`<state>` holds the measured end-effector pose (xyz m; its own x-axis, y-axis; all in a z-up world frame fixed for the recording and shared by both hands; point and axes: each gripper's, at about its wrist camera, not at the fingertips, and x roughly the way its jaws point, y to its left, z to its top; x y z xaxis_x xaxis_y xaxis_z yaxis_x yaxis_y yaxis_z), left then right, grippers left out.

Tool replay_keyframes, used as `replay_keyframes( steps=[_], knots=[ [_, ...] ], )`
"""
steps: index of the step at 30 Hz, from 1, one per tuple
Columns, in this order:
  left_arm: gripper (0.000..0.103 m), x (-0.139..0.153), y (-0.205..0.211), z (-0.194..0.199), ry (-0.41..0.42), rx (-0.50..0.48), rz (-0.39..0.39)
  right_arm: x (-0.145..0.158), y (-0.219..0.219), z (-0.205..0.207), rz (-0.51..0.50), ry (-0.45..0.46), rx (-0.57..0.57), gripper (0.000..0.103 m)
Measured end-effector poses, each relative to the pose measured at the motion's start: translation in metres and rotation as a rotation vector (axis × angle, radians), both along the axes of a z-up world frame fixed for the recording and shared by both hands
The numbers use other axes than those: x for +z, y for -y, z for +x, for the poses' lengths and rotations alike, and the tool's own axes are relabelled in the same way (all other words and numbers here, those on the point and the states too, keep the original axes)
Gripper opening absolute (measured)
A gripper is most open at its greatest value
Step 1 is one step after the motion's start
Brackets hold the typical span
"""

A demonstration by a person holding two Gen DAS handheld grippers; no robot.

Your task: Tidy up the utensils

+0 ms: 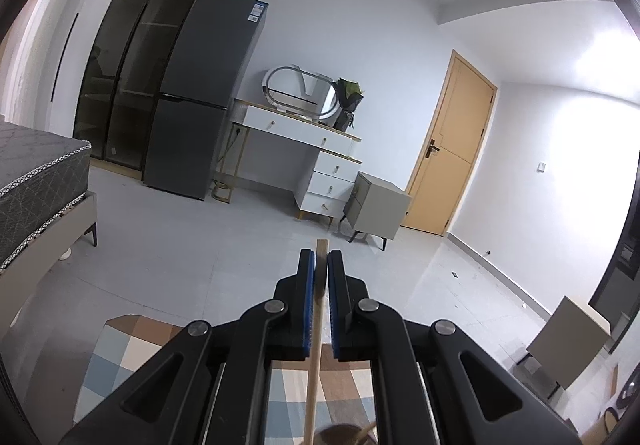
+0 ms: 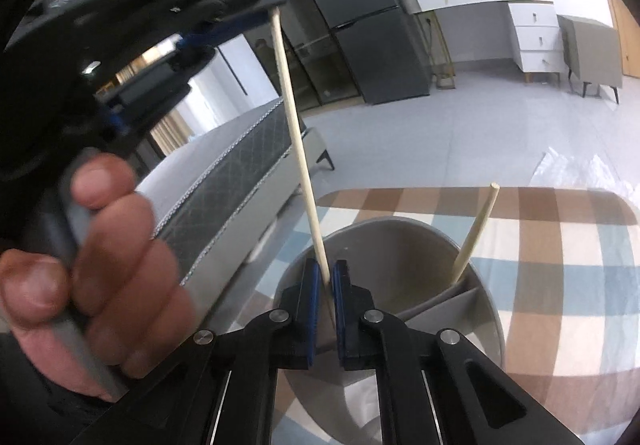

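My left gripper (image 1: 322,259) is shut on a wooden chopstick (image 1: 316,325) near its top end; the stick hangs down toward a grey holder whose rim (image 1: 340,430) shows at the bottom edge. In the right wrist view the left gripper (image 2: 266,5) holds that chopstick (image 2: 298,149) above a grey divided utensil holder (image 2: 400,245). My right gripper (image 2: 327,269) is nearly closed around the chopstick's lower end over the holder; contact is unclear. A second chopstick (image 2: 476,229) leans inside the holder.
The holder stands on a checked cloth (image 2: 560,265). A bed (image 2: 224,181) is at the left. A fridge (image 1: 200,93), white dresser (image 1: 316,149), grey cabinet (image 1: 376,205) and door (image 1: 452,145) stand across the grey floor.
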<state>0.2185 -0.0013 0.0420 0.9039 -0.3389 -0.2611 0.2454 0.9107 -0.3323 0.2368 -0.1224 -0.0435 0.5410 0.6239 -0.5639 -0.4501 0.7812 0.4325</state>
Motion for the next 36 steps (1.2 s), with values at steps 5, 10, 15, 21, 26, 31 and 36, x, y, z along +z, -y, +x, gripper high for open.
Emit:
replay_keyframes(
  steps=[5, 10, 15, 21, 26, 31, 36],
  knots=[
    [0.002, 0.001, -0.003, -0.009, -0.022, -0.045, 0.008, -0.006, 0.004, -0.002, -0.001, -0.039, -0.037, 0.013],
    [0.002, 0.002, 0.003, -0.025, -0.04, -0.093, 0.04, 0.006, 0.013, -0.027, 0.003, 0.005, -0.06, 0.053],
    [0.002, 0.004, 0.007, -0.033, -0.073, -0.138, 0.069, 0.012, 0.027, -0.058, 0.008, 0.025, -0.086, 0.067],
    [0.004, 0.001, 0.016, -0.035, -0.177, -0.243, 0.114, 0.023, 0.056, -0.098, 0.009, 0.043, -0.167, 0.07],
    [0.066, 0.001, 0.016, -0.049, -0.253, -0.186, 0.142, 0.027, 0.079, -0.138, -0.033, 0.049, -0.236, 0.08],
    [0.07, 0.006, 0.005, -0.082, -0.268, -0.102, 0.126, 0.033, 0.092, -0.168, -0.043, 0.064, -0.284, 0.08],
    [0.082, 0.008, 0.003, -0.116, -0.231, -0.003, 0.176, 0.043, 0.089, -0.201, -0.068, 0.127, -0.318, 0.085]
  ],
)
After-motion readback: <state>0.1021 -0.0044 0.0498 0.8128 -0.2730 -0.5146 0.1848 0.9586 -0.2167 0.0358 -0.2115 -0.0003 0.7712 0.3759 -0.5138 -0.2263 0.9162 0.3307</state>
